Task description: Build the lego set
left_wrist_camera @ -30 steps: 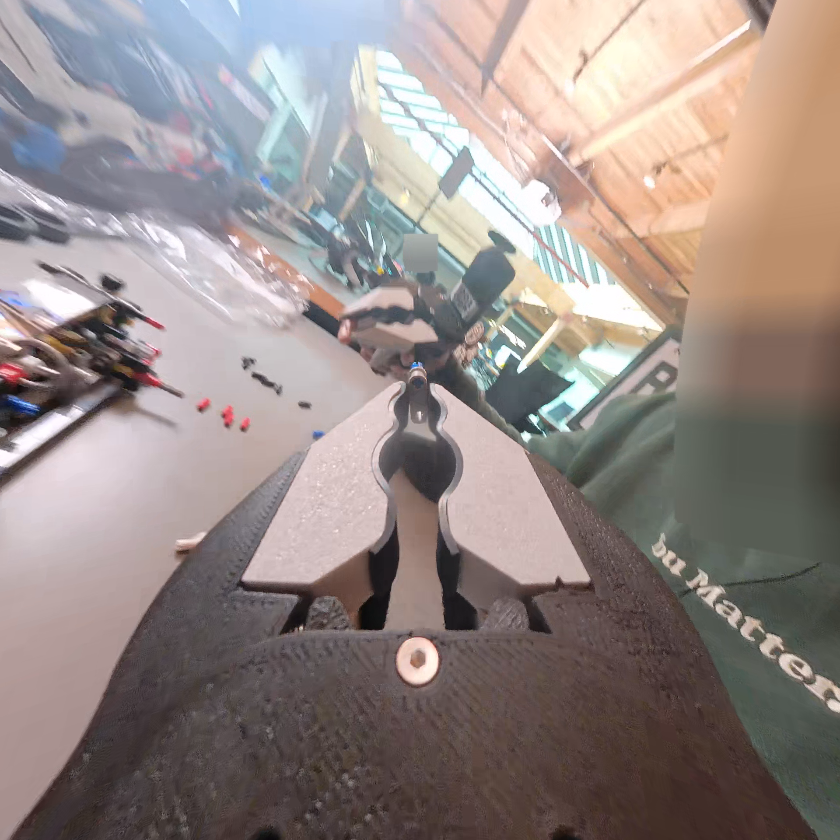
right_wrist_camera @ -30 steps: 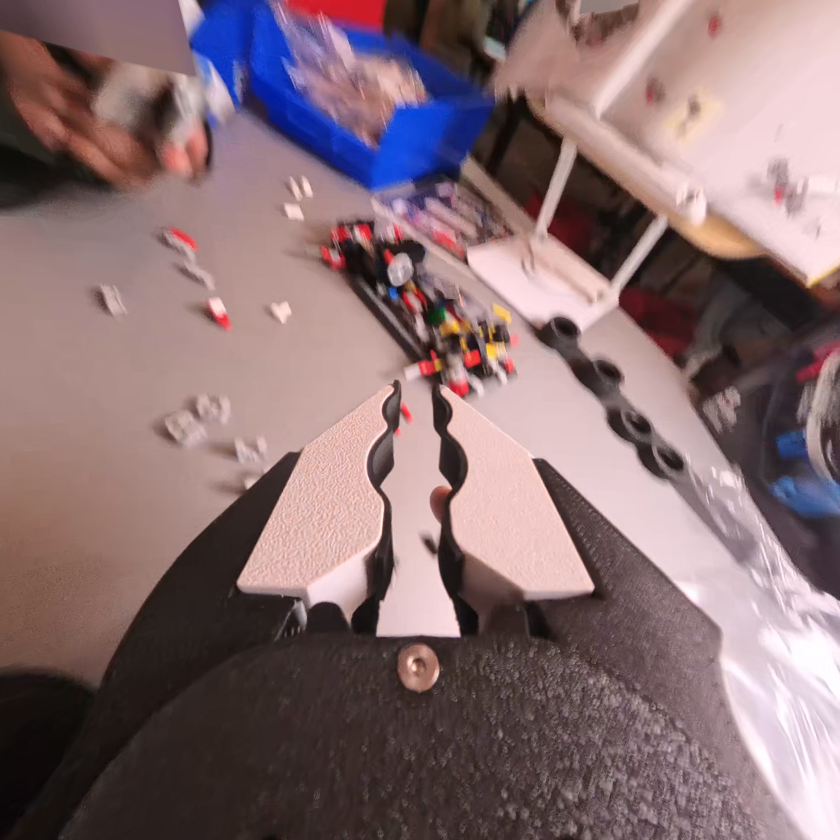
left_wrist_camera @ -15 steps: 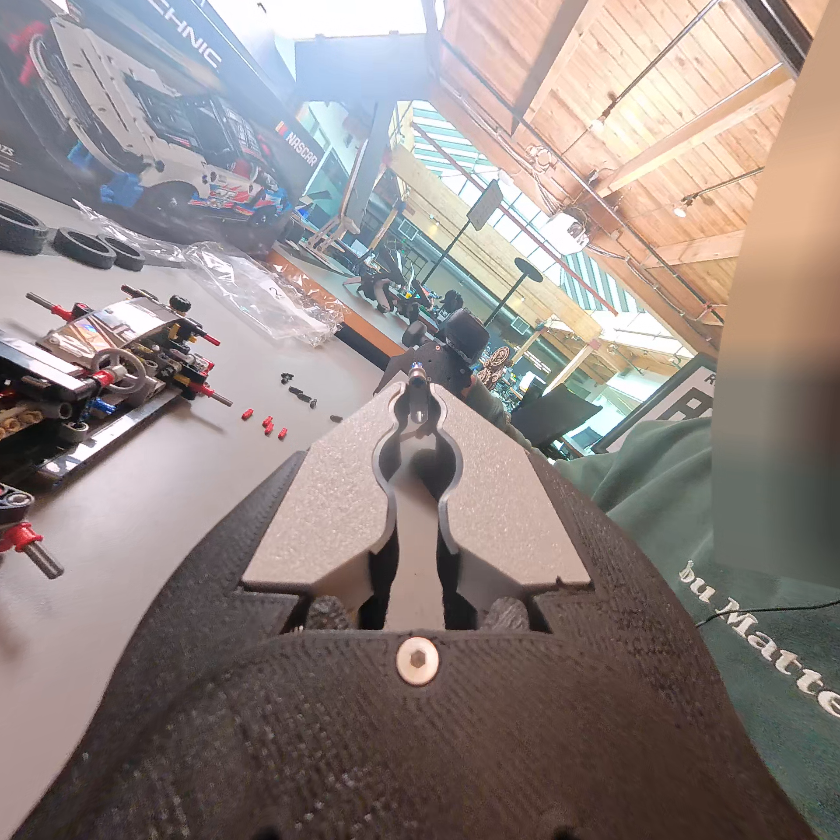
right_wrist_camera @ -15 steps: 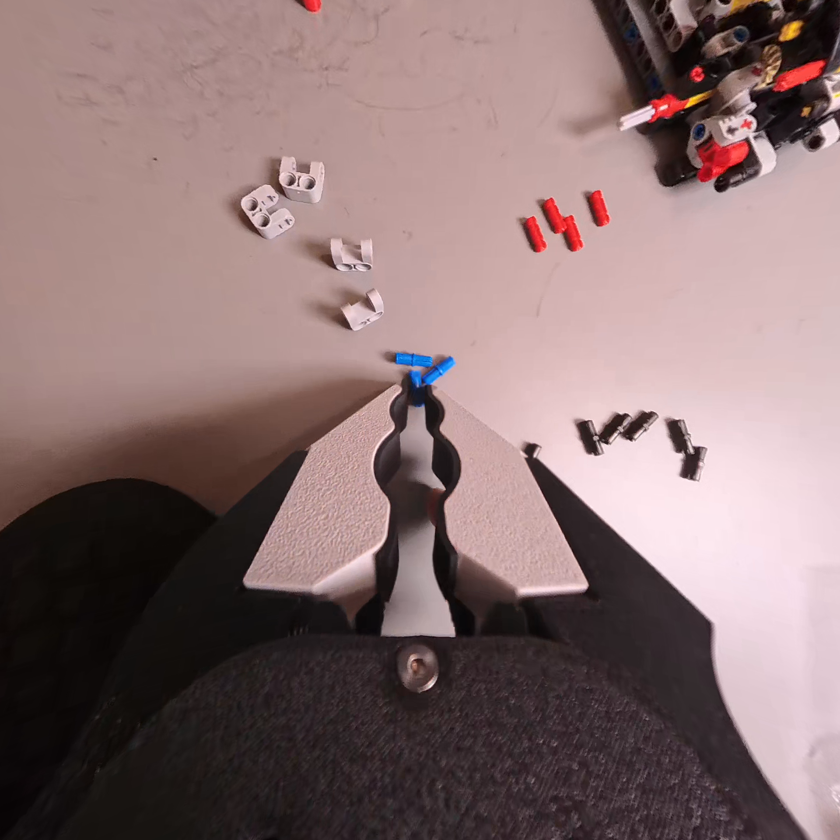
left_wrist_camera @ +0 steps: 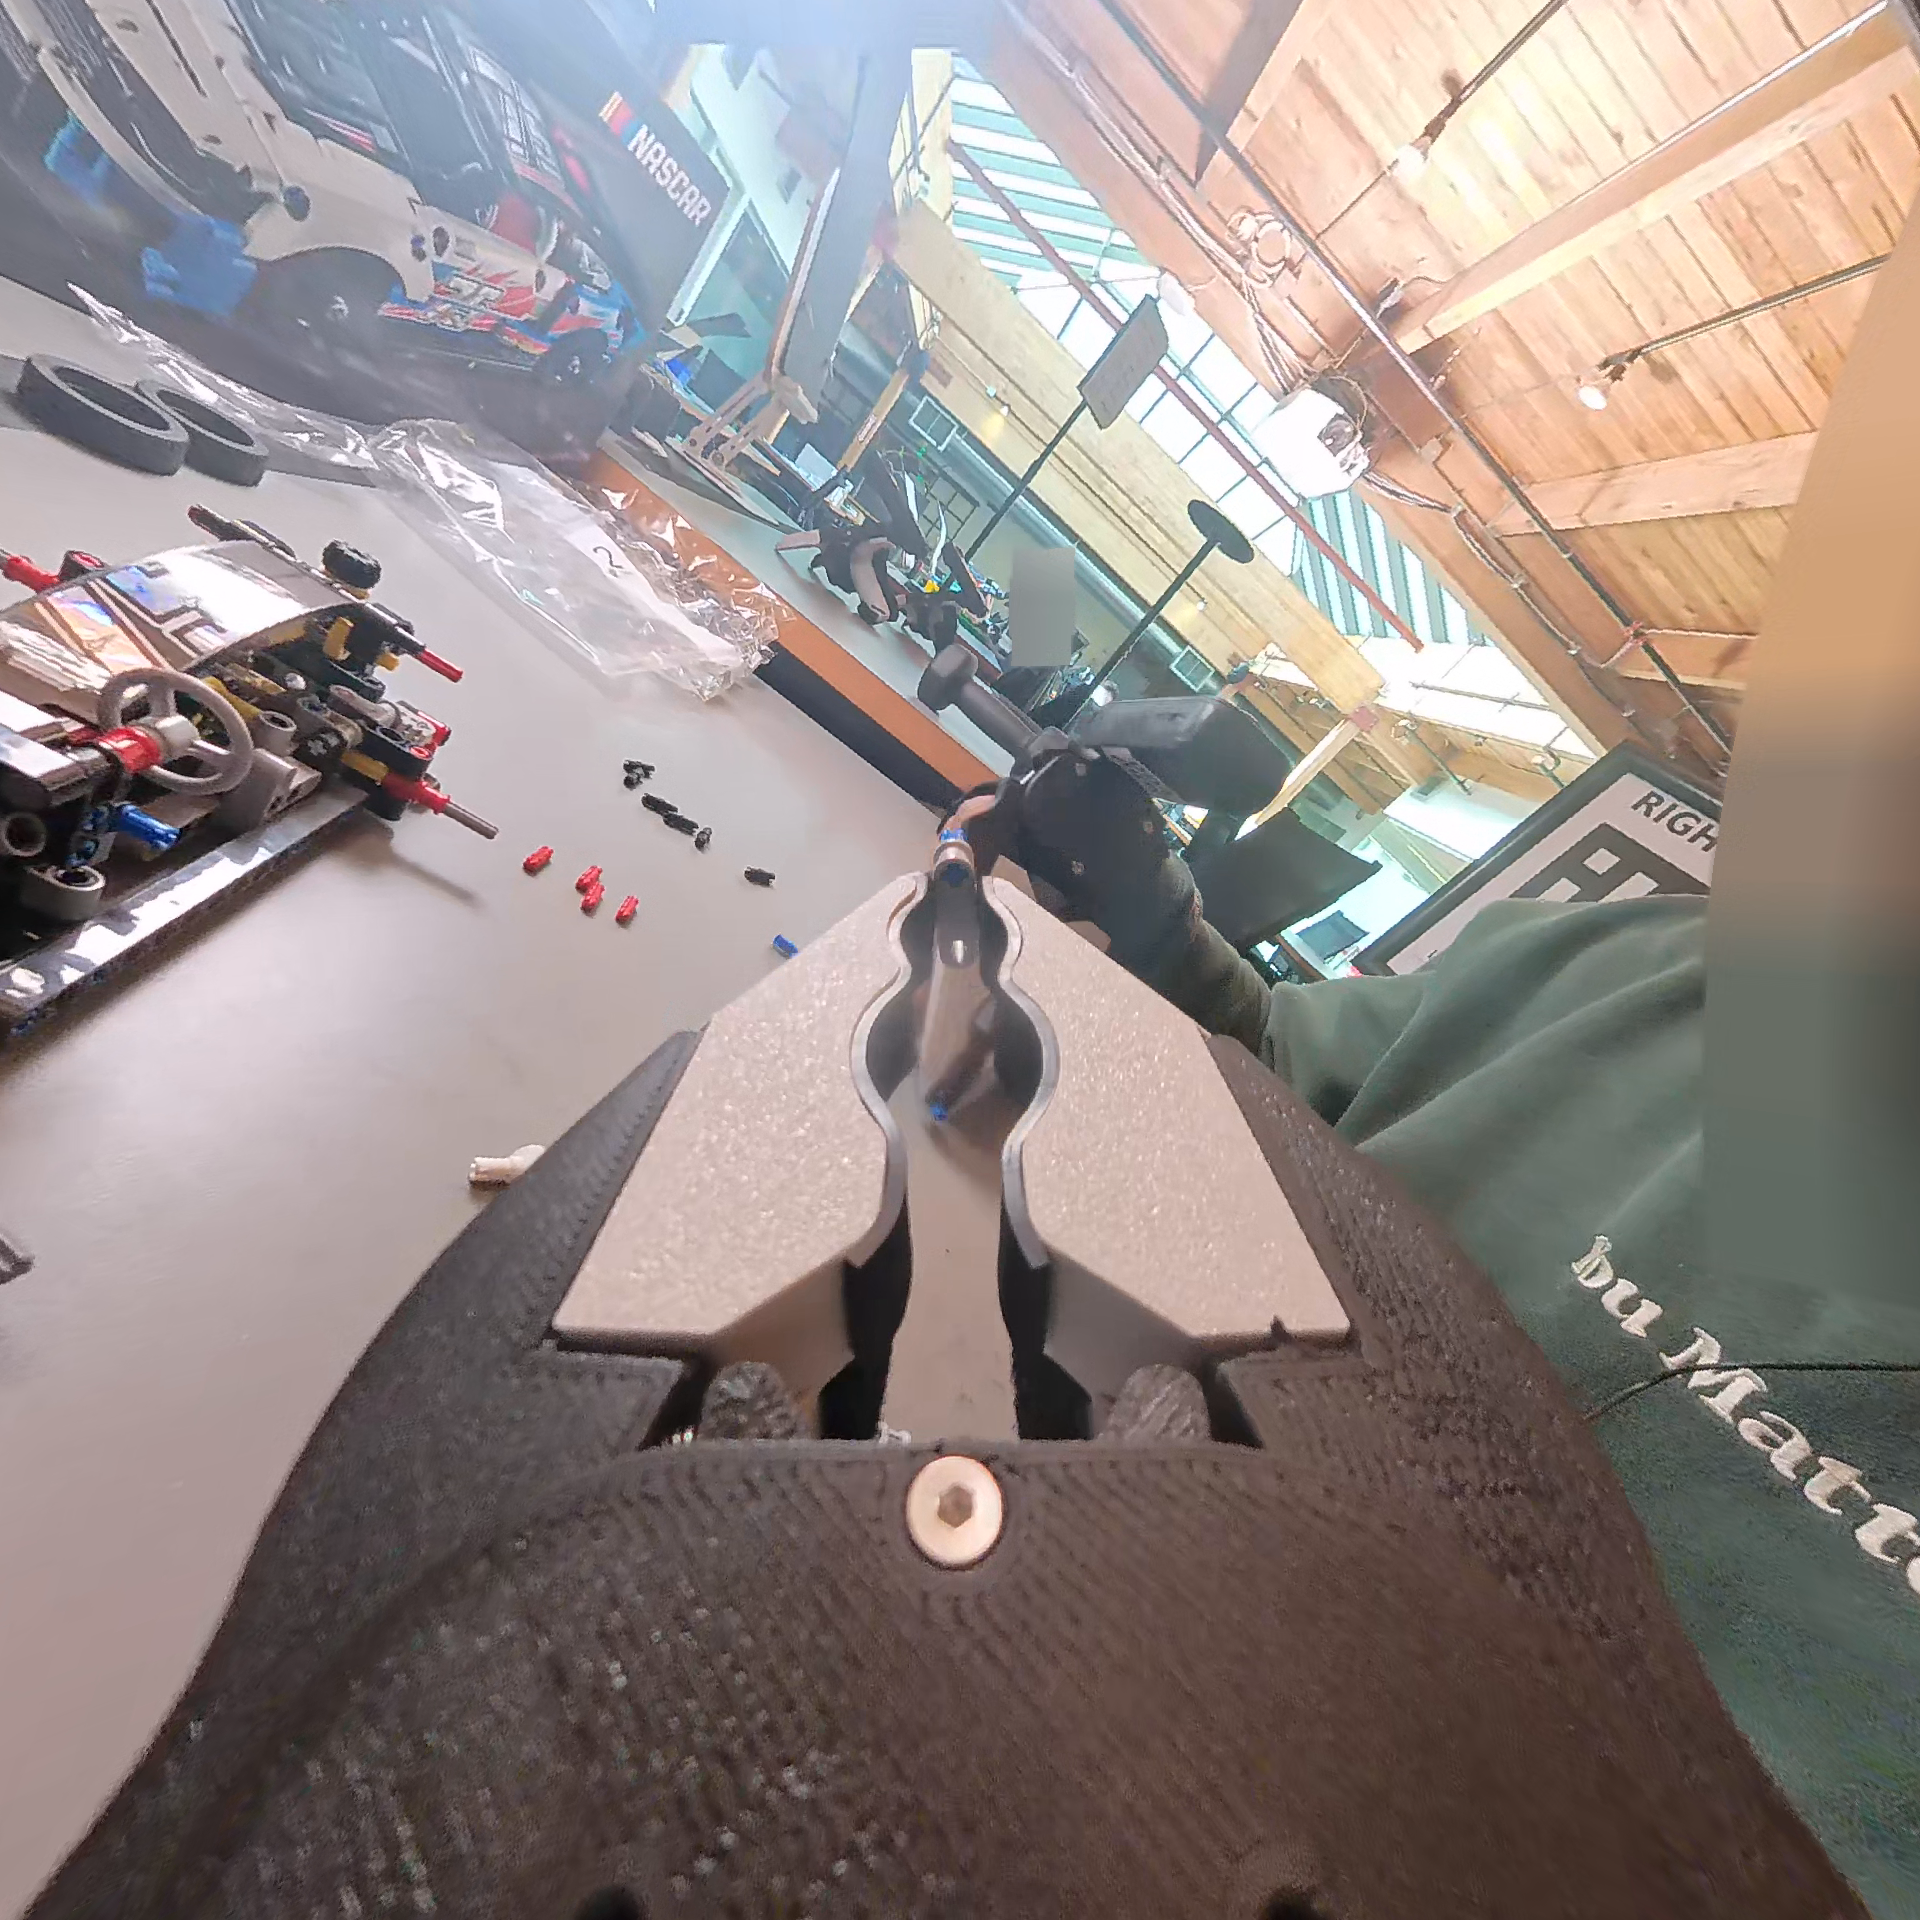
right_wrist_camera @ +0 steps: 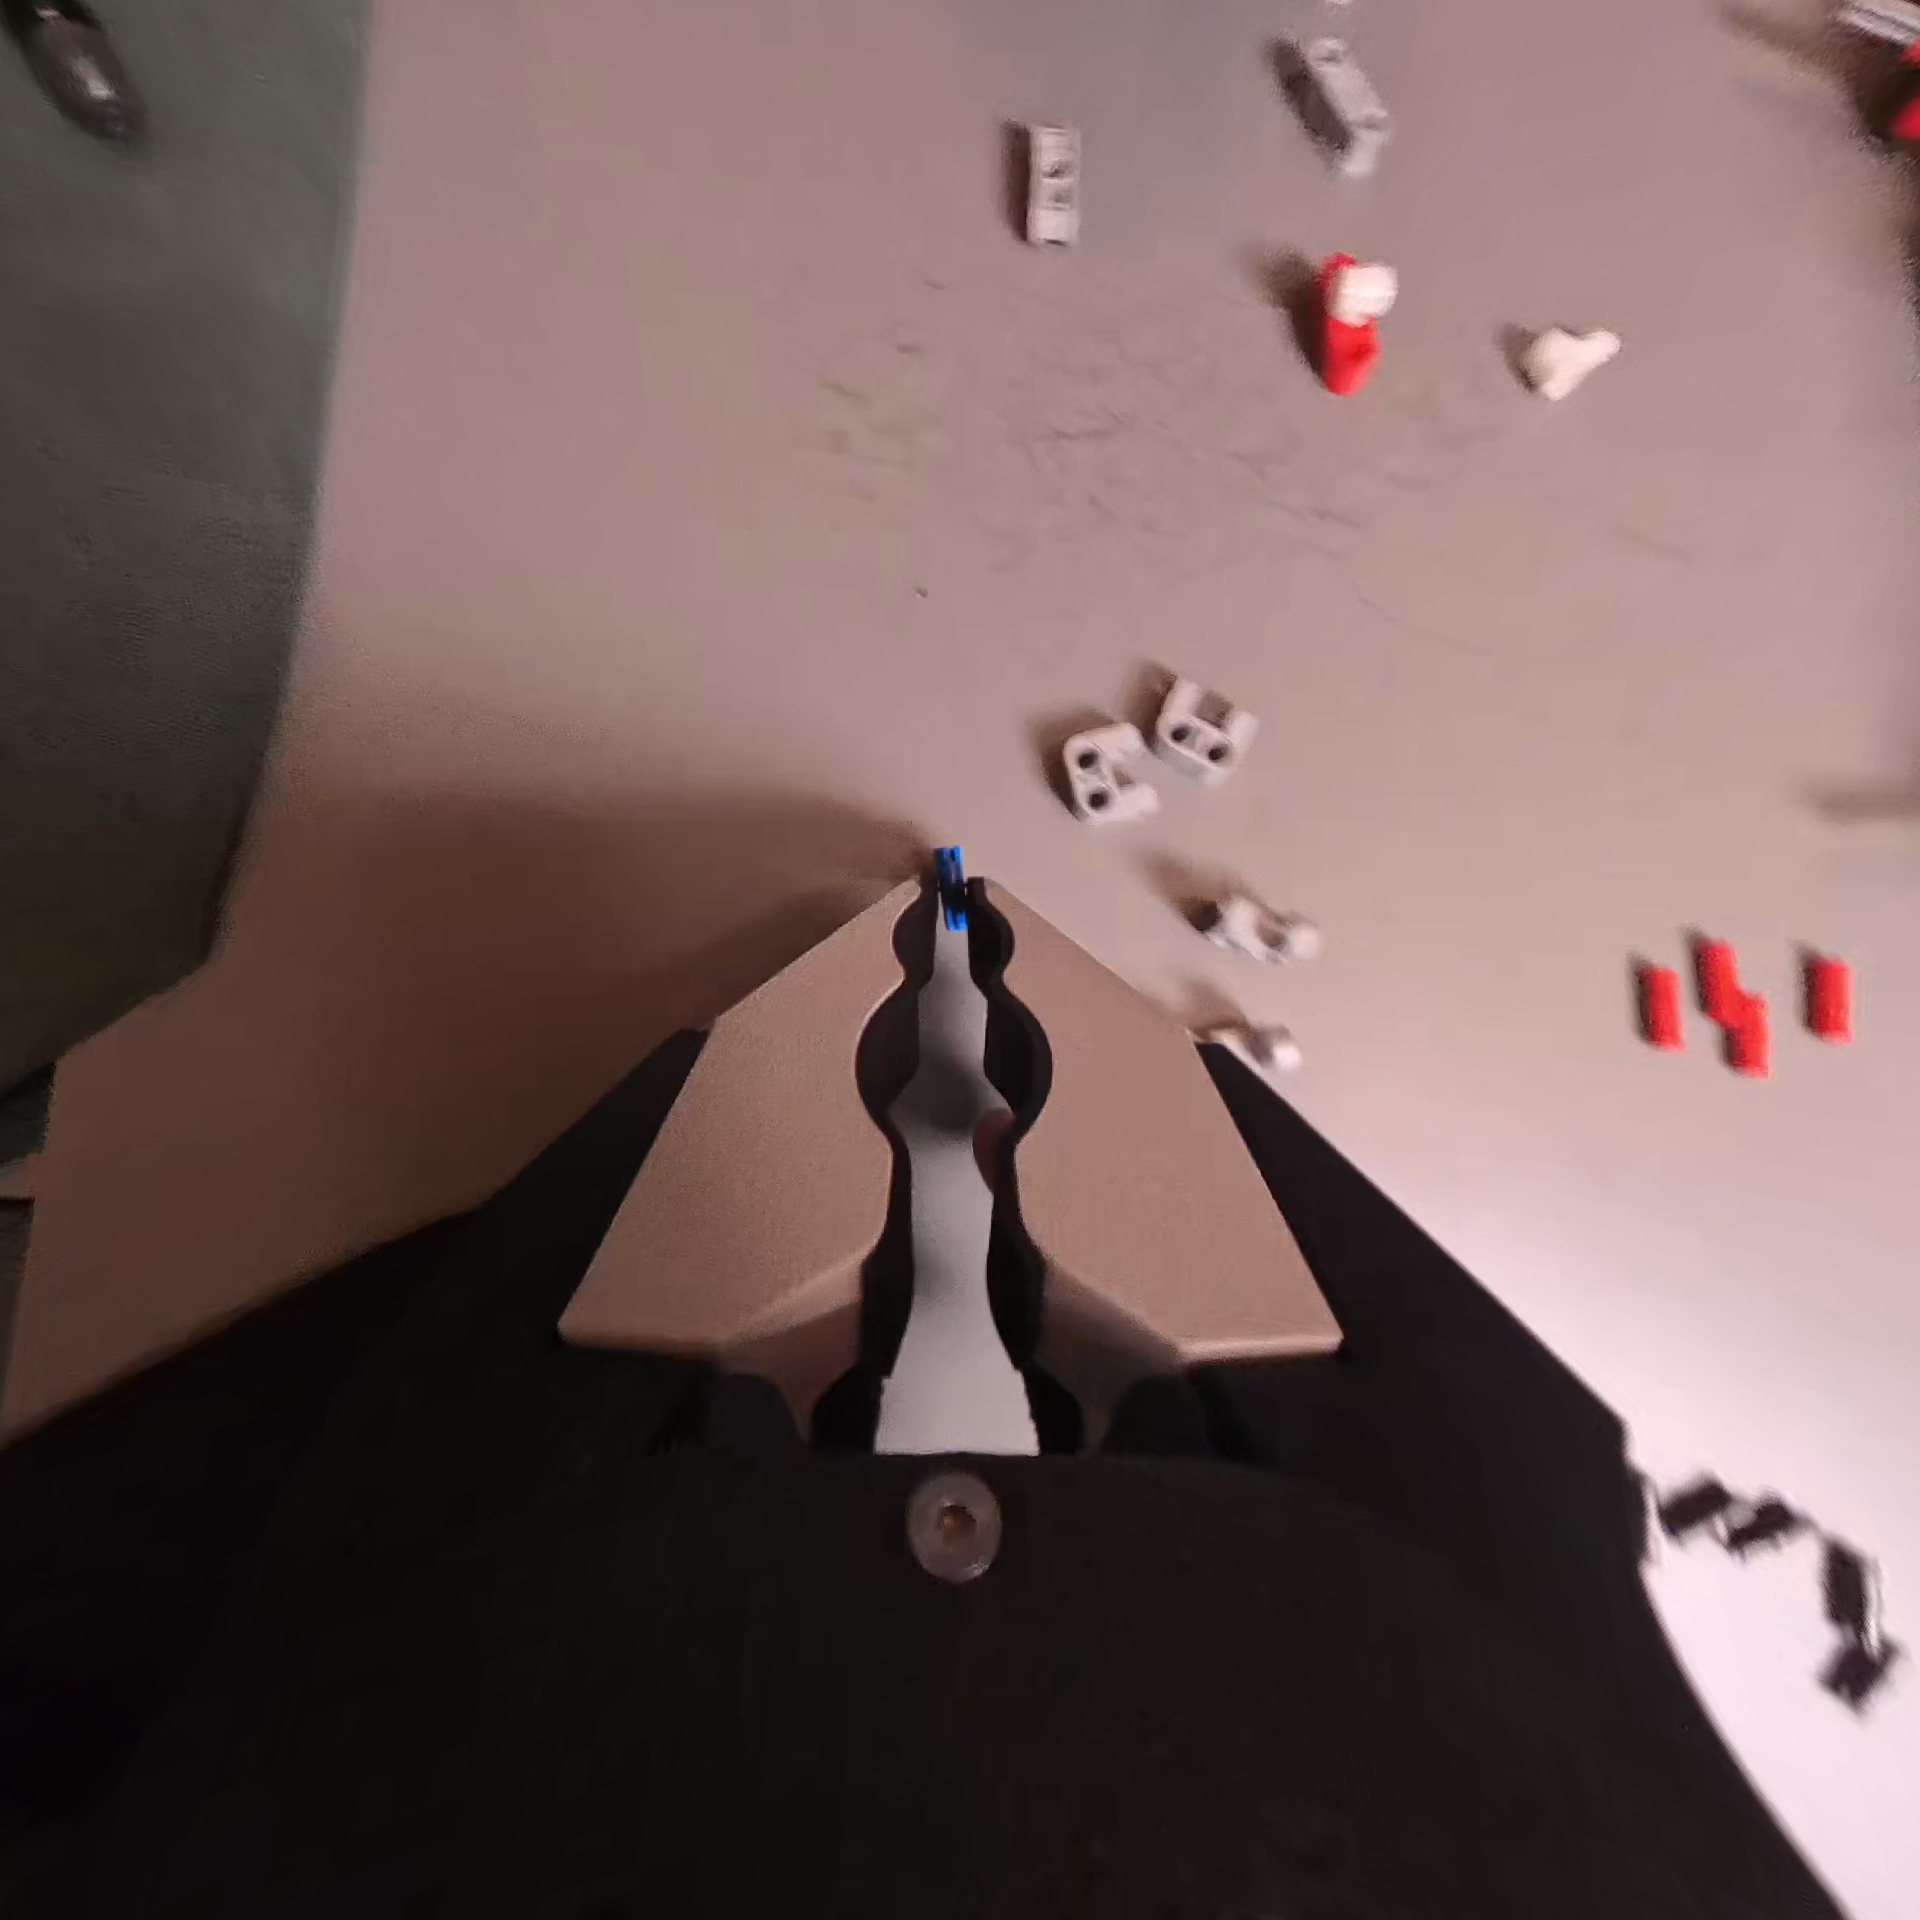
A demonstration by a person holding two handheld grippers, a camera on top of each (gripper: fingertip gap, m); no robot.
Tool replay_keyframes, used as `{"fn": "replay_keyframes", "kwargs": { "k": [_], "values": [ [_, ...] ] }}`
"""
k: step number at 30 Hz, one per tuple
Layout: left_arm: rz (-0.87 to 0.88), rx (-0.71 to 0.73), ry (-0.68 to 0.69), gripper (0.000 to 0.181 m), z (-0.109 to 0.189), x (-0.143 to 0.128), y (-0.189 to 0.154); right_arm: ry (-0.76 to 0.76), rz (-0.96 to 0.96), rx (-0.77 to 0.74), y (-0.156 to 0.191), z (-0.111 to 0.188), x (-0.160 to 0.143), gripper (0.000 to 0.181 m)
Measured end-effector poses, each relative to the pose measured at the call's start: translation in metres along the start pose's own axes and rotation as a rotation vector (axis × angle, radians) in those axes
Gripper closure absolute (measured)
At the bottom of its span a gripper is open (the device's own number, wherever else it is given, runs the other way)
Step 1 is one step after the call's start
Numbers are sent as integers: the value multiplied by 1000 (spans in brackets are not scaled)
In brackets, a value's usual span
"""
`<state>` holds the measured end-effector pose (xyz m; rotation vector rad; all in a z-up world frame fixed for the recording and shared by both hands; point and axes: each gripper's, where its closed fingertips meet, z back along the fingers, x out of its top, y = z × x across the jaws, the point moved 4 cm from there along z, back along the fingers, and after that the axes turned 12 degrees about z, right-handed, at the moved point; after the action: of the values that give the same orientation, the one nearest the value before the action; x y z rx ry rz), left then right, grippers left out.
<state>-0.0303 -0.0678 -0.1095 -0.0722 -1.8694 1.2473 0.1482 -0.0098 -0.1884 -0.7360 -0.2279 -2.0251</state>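
The right claw is pinching a small blue plastic connector pin at its very tips. Half a second ago that pin lay among two other blue pins on the tabletop and the tips were just closing on it; now it is off the grey tabletop and the view has swung toward the lower left of the loose parts, blurred by motion. So the pick looks done, and the pin is most likely on its way to be mated.

The left claw is pressed together on a short grey axle-like piece with a blue collar, sticking out past its tips at the centre of the frame. It has held this the whole second, while its view has tipped to show more of the tabletop. Behind it, right of centre, the other gripper's dark body has drawn close.

The half-built black, grey and red car chassis sits at the left edge of the left wrist view, well apart from both claws. Loose red pins, light grey connector blocks and black pins lie scattered.

My guess: the blue pin goes into the held piece next, and such a thin tip grip could let it twist.
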Motion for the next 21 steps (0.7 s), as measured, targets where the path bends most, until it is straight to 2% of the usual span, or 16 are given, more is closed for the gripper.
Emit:
{"fn": "replay_keyframes", "kwargs": {
  "k": [4,8,9,12,16,21],
  "values": [
    [9,-10,14,177,-3,-3,0,16,113,85,15,-20,24,177],
    [14,-12,21,177,-4,-4,0,40,176,58,11,-28,35,176],
    [15,-12,23,177,-4,-4,0,46,181,37,7,-29,36,171],
    [16,-9,25,177,-4,-5,2,68,163,0,-2,-25,34,165],
    [11,-6,29,177,-4,-5,1,49,124,29,4,-17,33,181],
    [5,-5,37,177,-5,-7,1,62,78,29,1,-30,38,168]
  ]
}}
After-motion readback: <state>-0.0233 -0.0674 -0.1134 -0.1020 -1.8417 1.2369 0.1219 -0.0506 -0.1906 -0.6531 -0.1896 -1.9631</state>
